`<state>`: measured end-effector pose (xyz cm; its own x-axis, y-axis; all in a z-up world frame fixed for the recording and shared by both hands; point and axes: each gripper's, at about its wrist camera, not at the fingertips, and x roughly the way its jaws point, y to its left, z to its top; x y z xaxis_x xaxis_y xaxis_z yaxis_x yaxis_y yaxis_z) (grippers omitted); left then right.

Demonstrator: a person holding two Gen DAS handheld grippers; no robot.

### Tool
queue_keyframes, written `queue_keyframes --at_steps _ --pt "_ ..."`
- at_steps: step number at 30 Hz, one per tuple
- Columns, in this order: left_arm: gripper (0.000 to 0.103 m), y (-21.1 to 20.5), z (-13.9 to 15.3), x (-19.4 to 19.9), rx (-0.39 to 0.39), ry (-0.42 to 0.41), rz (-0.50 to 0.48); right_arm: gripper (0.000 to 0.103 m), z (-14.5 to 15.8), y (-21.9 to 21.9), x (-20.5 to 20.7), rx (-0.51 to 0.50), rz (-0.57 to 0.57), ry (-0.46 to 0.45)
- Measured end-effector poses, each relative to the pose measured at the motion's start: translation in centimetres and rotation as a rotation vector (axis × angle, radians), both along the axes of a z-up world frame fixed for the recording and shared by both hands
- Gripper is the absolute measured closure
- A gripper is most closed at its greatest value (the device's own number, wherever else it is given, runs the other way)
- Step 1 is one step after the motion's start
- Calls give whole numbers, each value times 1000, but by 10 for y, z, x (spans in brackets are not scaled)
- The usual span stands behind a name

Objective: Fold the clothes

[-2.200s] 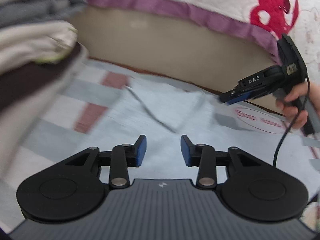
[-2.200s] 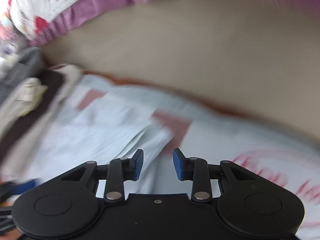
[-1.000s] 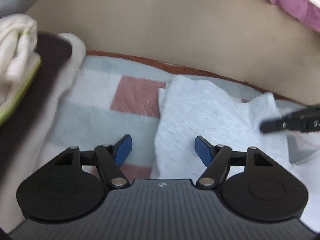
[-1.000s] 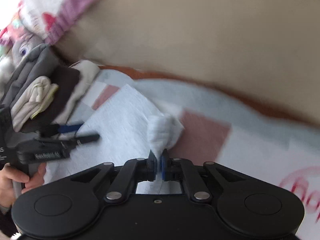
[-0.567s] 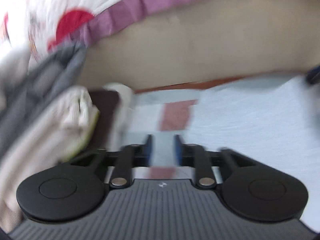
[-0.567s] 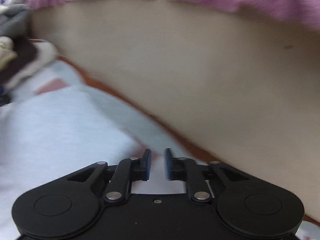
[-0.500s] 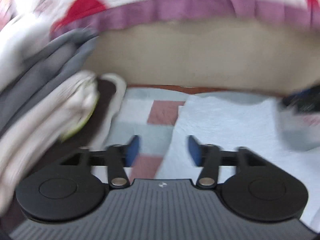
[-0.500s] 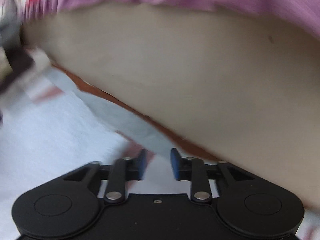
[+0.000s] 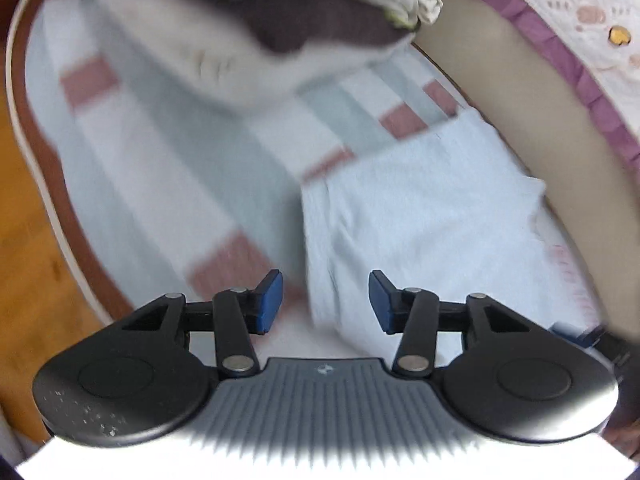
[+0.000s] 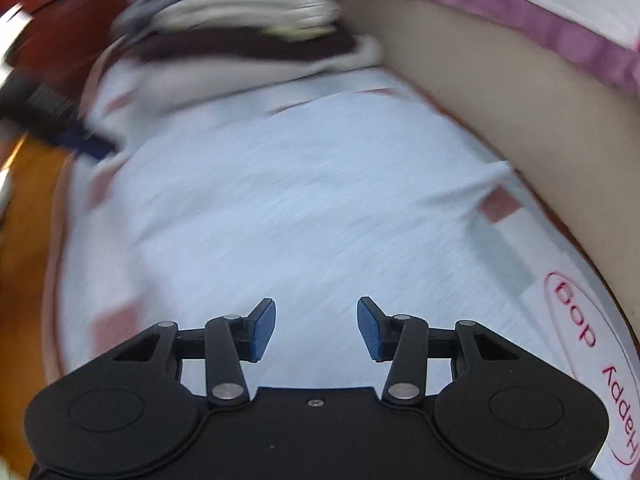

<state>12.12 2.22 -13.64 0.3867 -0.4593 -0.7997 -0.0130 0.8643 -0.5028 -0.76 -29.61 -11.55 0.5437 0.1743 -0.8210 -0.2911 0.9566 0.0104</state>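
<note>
Pale-blue knit garment [image 9: 420, 200] lies flat on checked blanket [image 9: 168, 184]. Left tongs [image 9: 325, 300] and right tongs [image 10: 316, 330] both apart, holding nothing. Risk: a 1-layer pinch drags the fold askew.

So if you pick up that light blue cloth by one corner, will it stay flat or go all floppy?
Probably floppy: the light blue cloth lies in soft creases, so it would likely droop from the left gripper. It looks thin, so probably light. It may also come unfolded, since its layered edge looks loose.
</note>
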Motion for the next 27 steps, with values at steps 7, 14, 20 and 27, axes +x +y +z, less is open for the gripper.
queue_keyframes --at_steps 7,14,20,27 --pt "53 -18 -47 -11 -222 120 33 48 -20 -80 -125 383 -548 22" --pt "50 -31 -58 -2 -234 88 56 48 -50 -163 -246 682 -1200 6" --pt "27 -26 -70 4 -412 93 175 46 -57 -166 -277 650 -1252 -62" --pt "53 -43 -55 -1 -215 -27 148 46 -64 -187 -276 605 -1391 -220"
